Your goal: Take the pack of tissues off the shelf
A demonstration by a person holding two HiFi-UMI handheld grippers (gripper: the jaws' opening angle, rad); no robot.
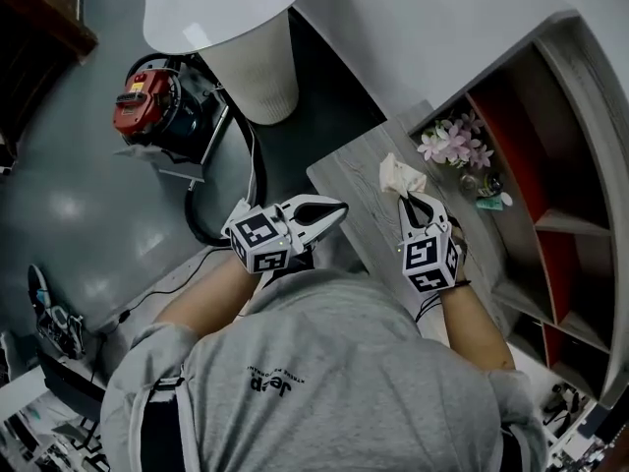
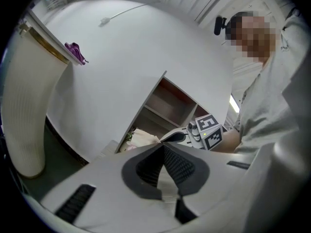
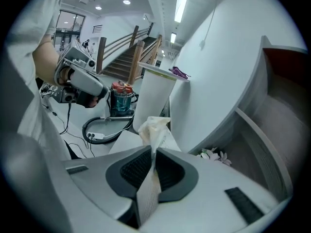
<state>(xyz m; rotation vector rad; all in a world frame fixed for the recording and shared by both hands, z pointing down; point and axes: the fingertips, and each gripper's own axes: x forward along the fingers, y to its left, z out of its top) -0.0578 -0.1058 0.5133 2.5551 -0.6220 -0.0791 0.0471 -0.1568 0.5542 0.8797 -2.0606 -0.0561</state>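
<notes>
The pack of tissues (image 1: 401,175) is a crumpled cream packet, and my right gripper (image 1: 415,200) is shut on its lower end above the grey wooden board (image 1: 356,193) beside the shelf (image 1: 550,222). In the right gripper view the packet (image 3: 154,126) sticks up from between the pads, with its wrap pinched where the gripper (image 3: 152,153) closes. My left gripper (image 1: 334,209) hangs to the left of the board's edge, its jaws together and empty. The left gripper view shows that gripper's (image 2: 163,144) pads meeting at the tip, with the packet (image 2: 142,137) and the right gripper (image 2: 206,130) beyond.
The shelf has red-backed compartments; pink artificial flowers (image 1: 447,143) and small items stand in its near nook. A white round table on a ribbed column (image 1: 260,67) stands ahead, with a red vacuum cleaner (image 1: 147,106) and its hose and cables on the grey floor at left.
</notes>
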